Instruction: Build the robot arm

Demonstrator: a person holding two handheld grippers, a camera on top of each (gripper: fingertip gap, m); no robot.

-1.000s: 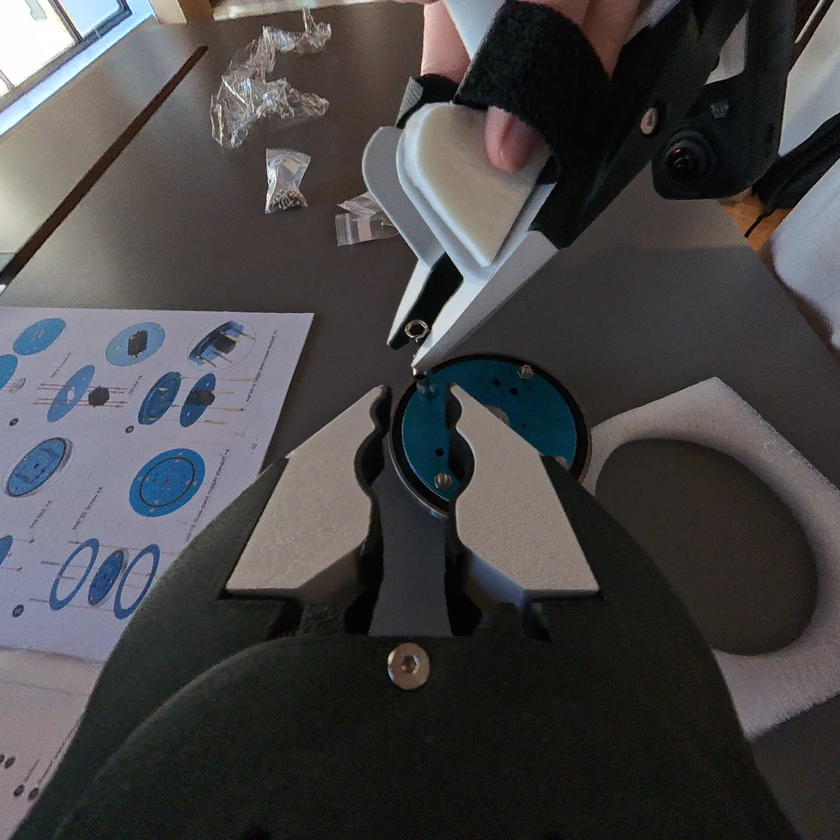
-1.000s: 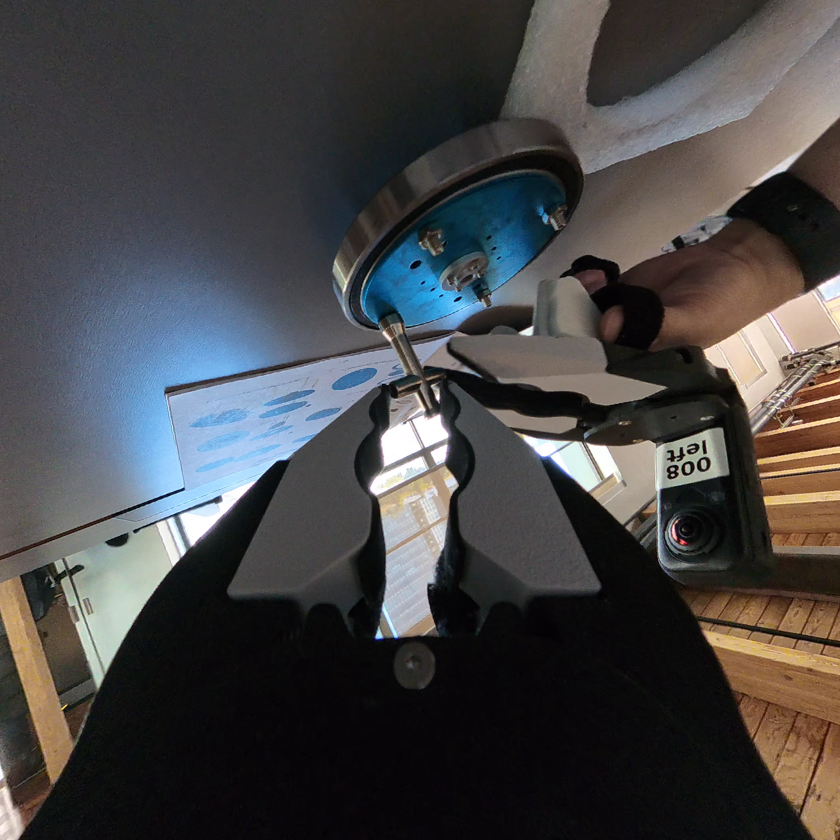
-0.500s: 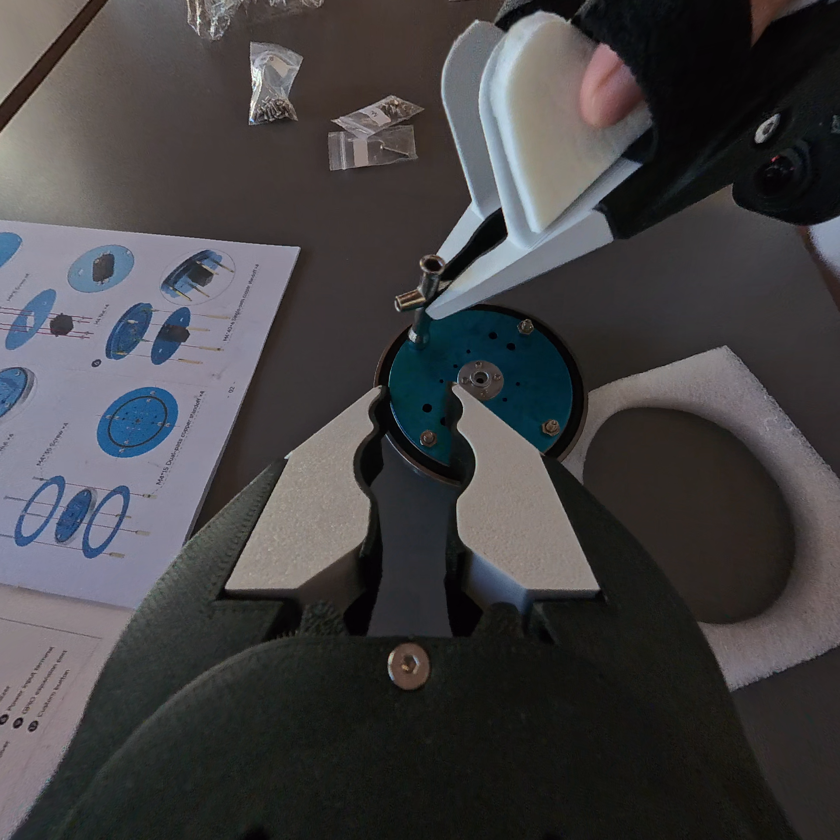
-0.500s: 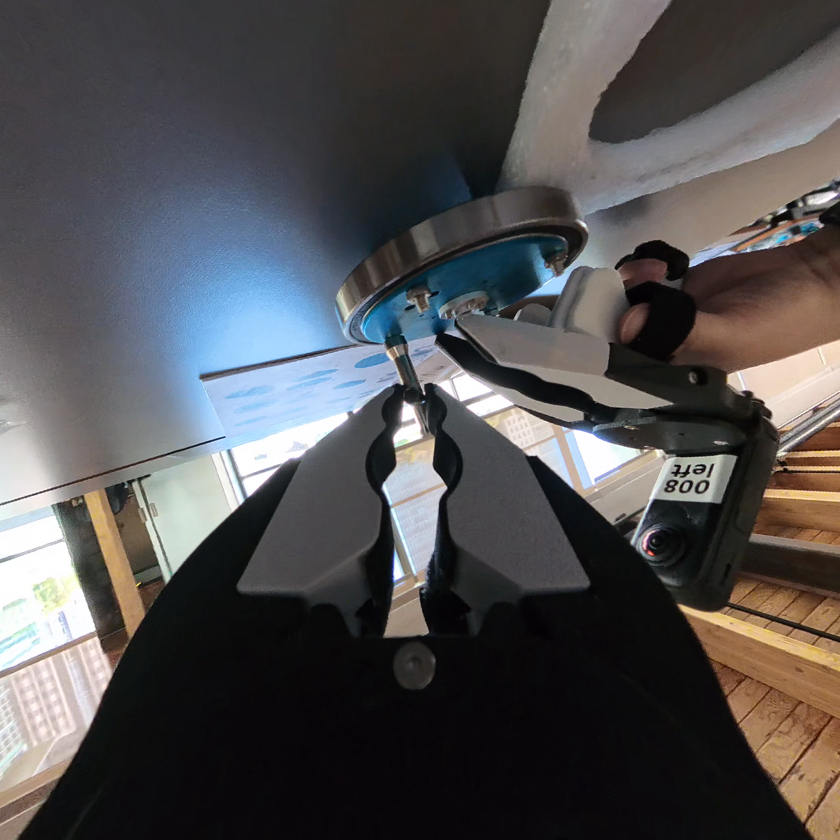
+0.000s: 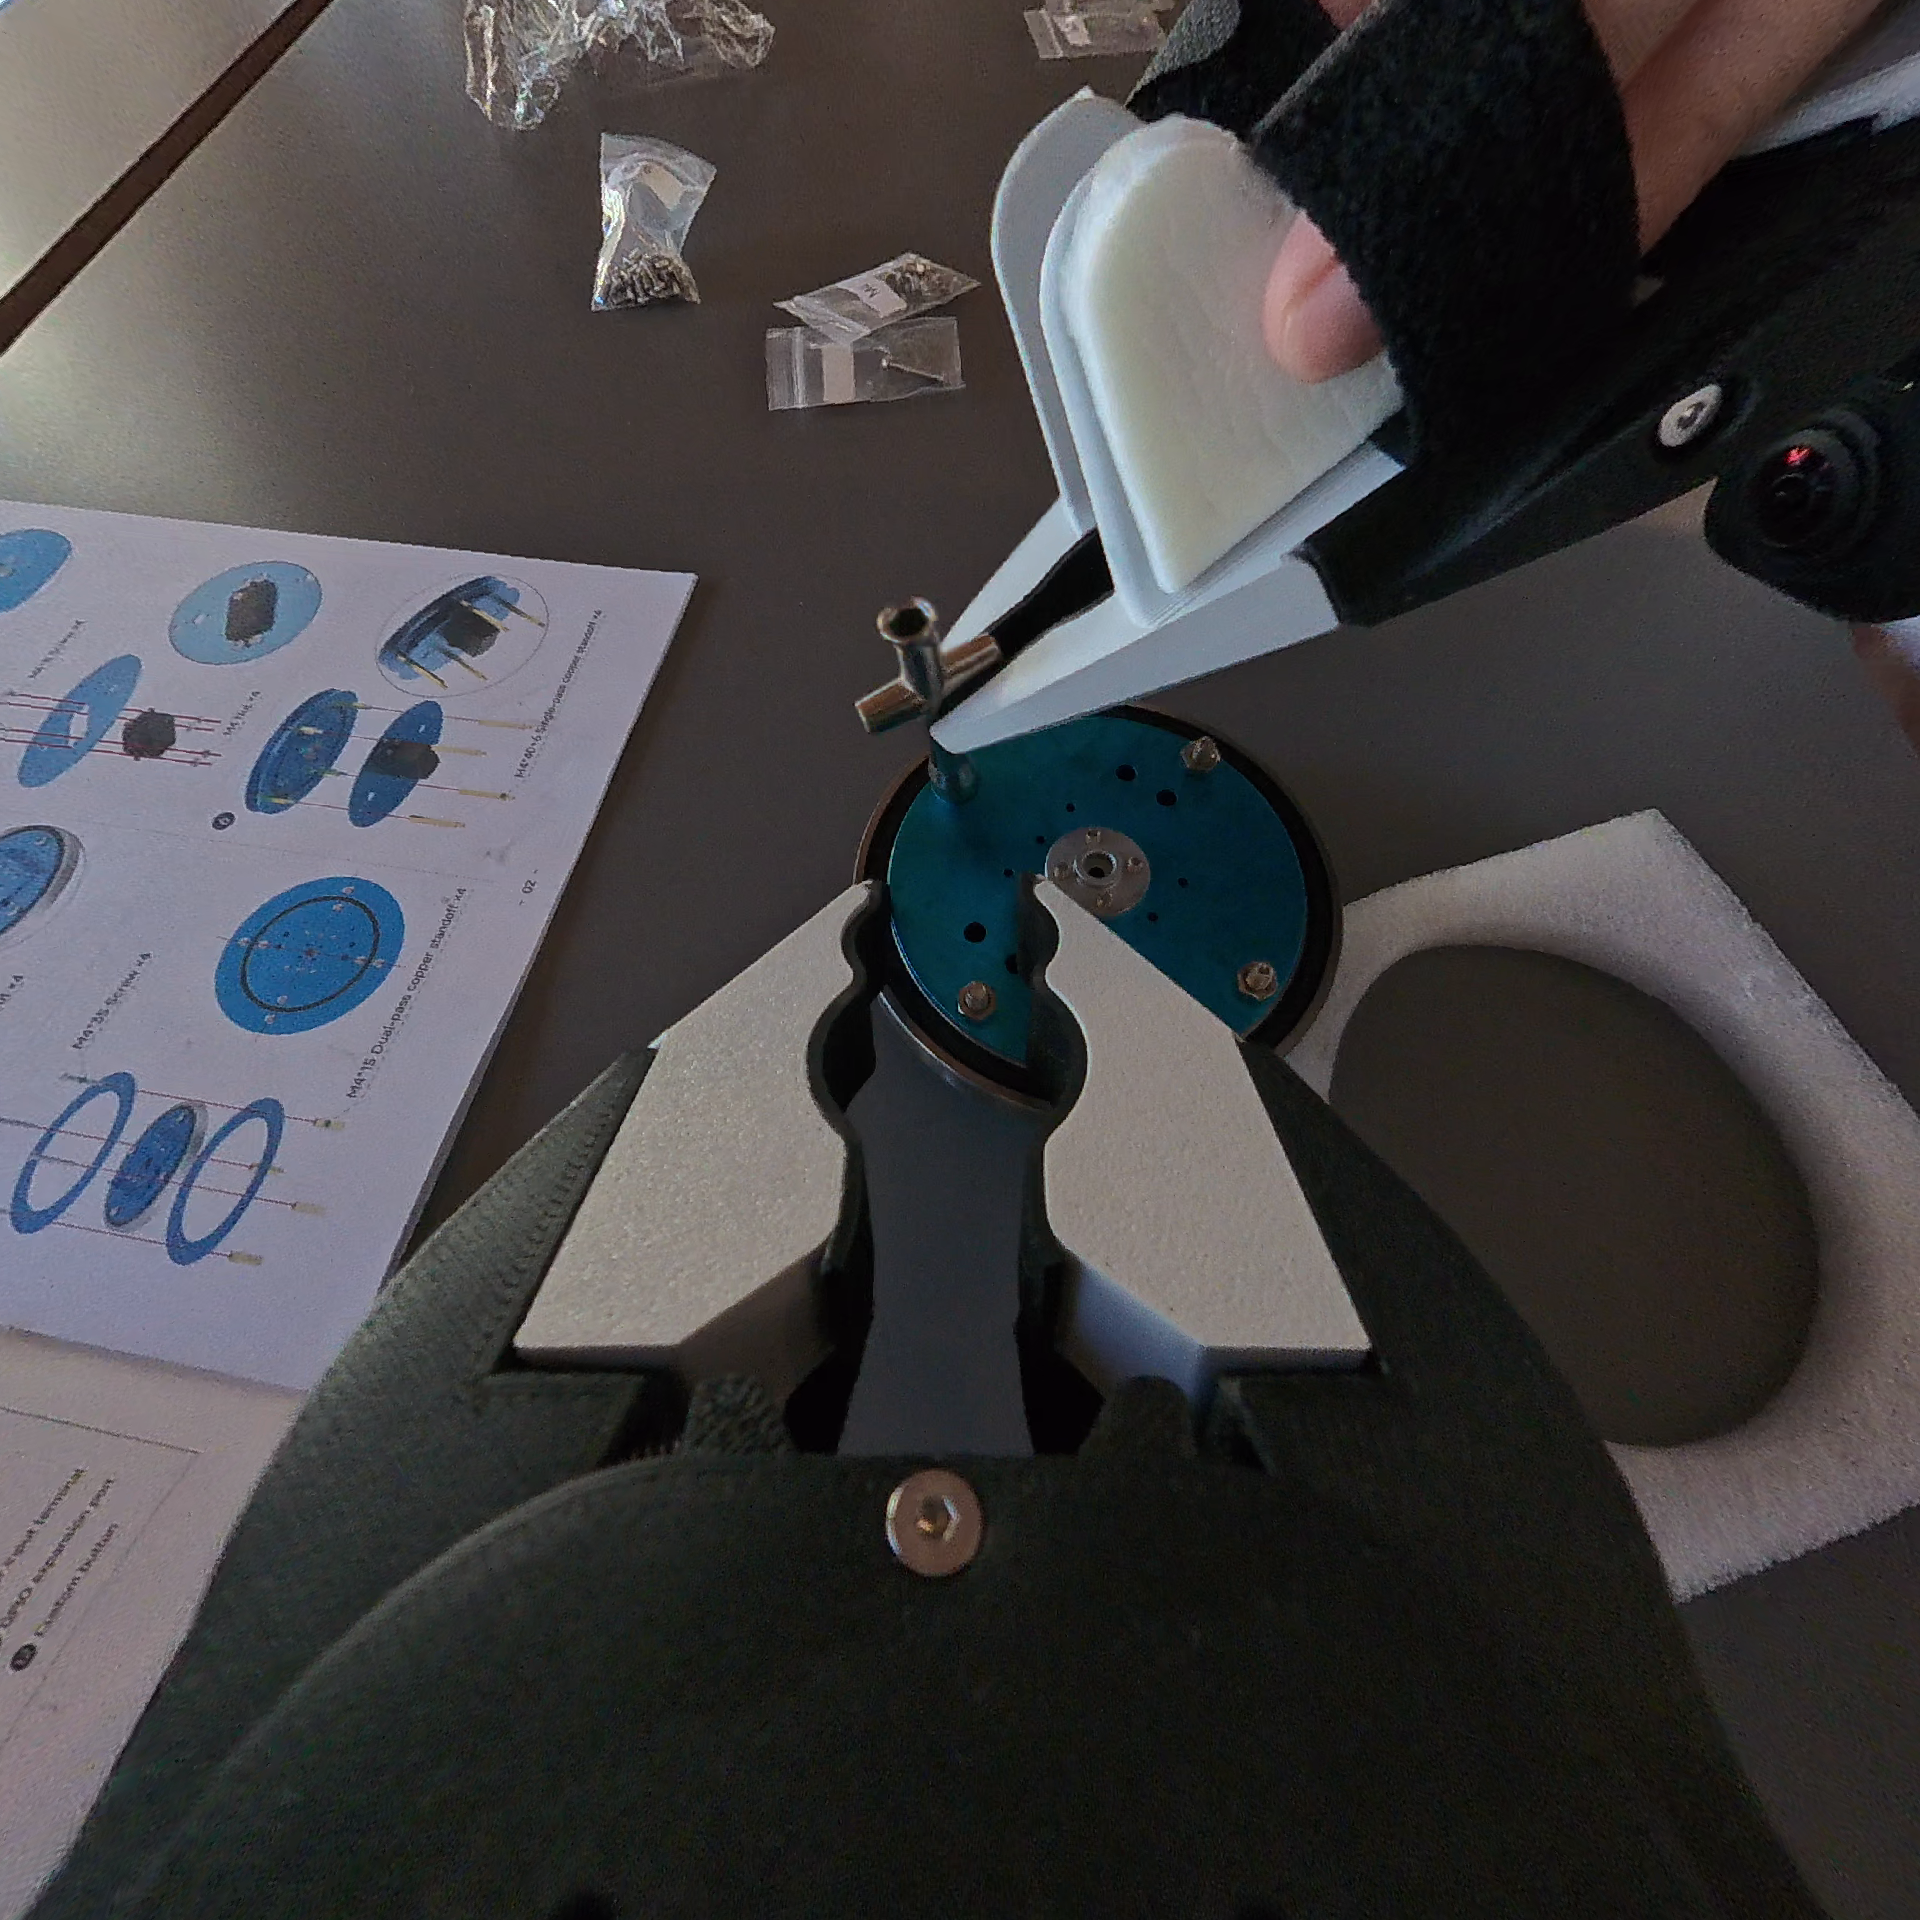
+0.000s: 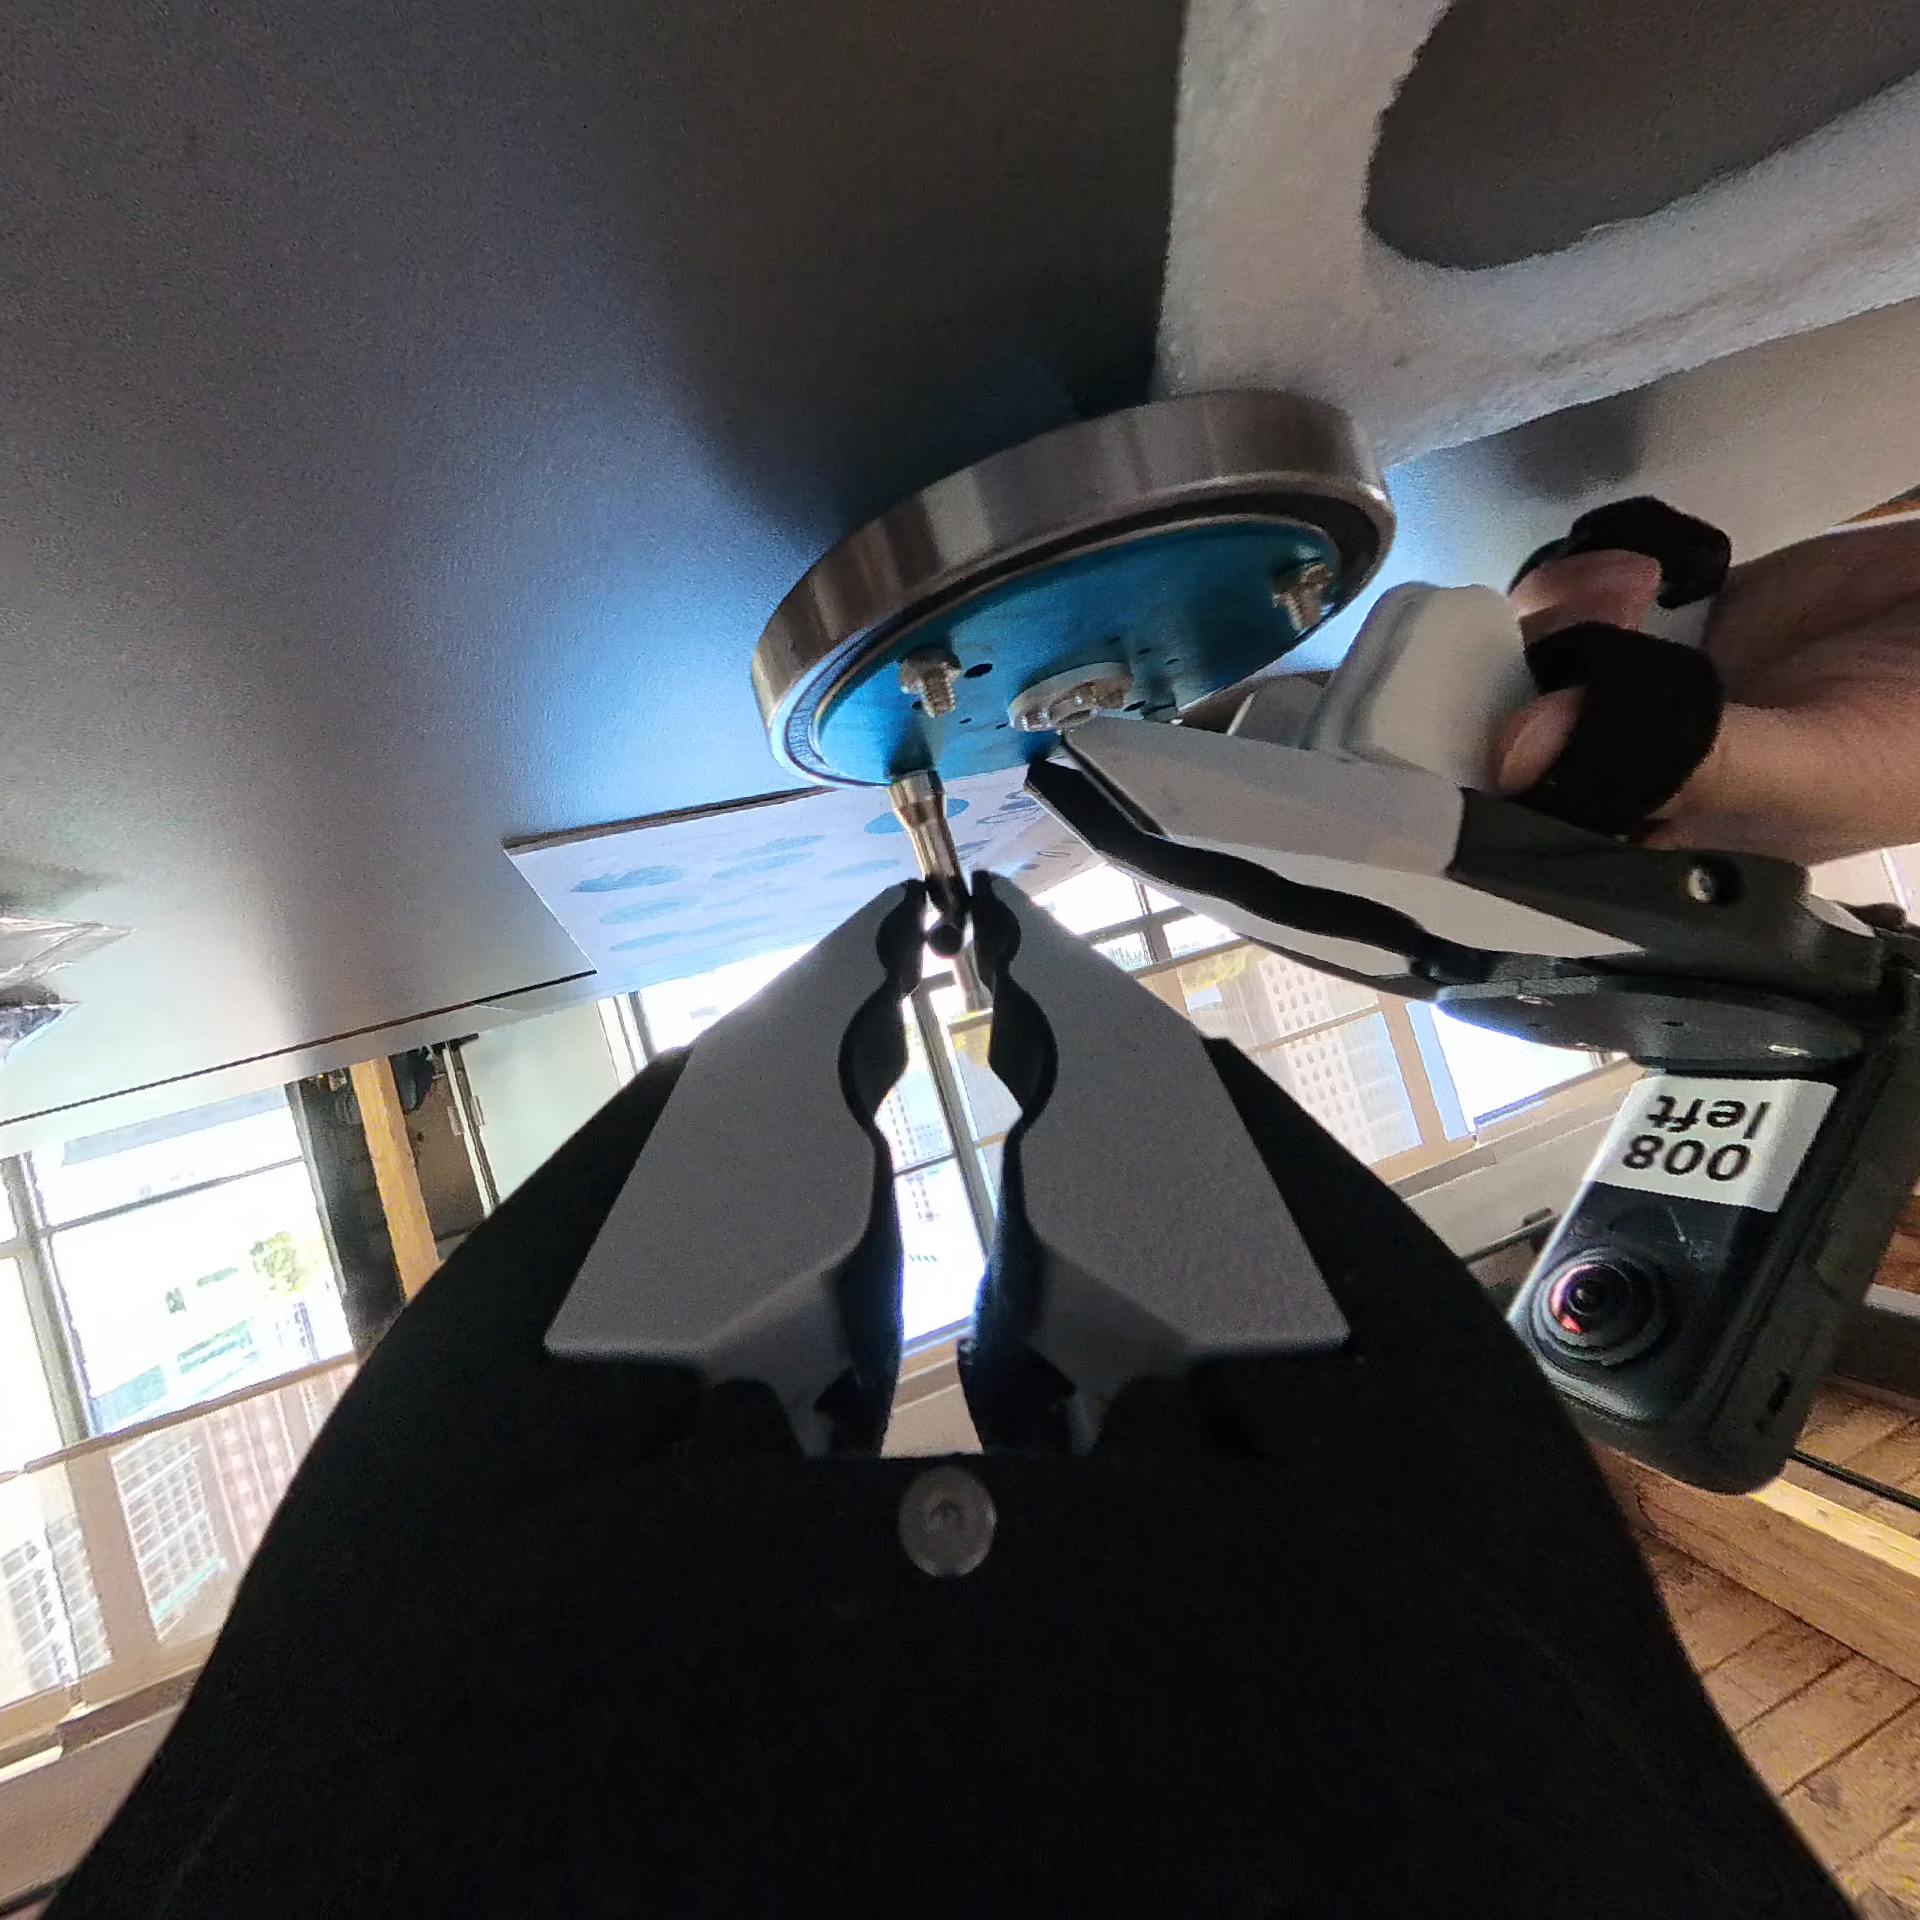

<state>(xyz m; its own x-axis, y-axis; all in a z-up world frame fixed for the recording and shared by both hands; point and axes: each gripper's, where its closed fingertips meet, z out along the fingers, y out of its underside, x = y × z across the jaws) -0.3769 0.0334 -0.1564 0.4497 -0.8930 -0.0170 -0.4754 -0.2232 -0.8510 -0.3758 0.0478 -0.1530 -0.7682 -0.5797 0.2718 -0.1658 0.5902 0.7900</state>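
A round metal disc with a blue plate lies flat on the dark table; it also shows in the right wrist view. My right gripper is shut on a small cross-shaped metal socket tool. The tool stands on a fastener at the plate's far-left edge. The right gripper comes in from the upper right. My left gripper is open and empty. Its tips are over the disc's near-left part, by the centre hub. I cannot tell whether they touch it.
A white foam block with a round cut-out lies right of the disc. A printed sheet with blue diagrams lies to the left. Small bags of screws and crumpled plastic lie at the far side.
My right gripper has turned the socket tool on the plate's fastener and tipped it more upright. The left gripper has kept its opening and stayed at the disc.
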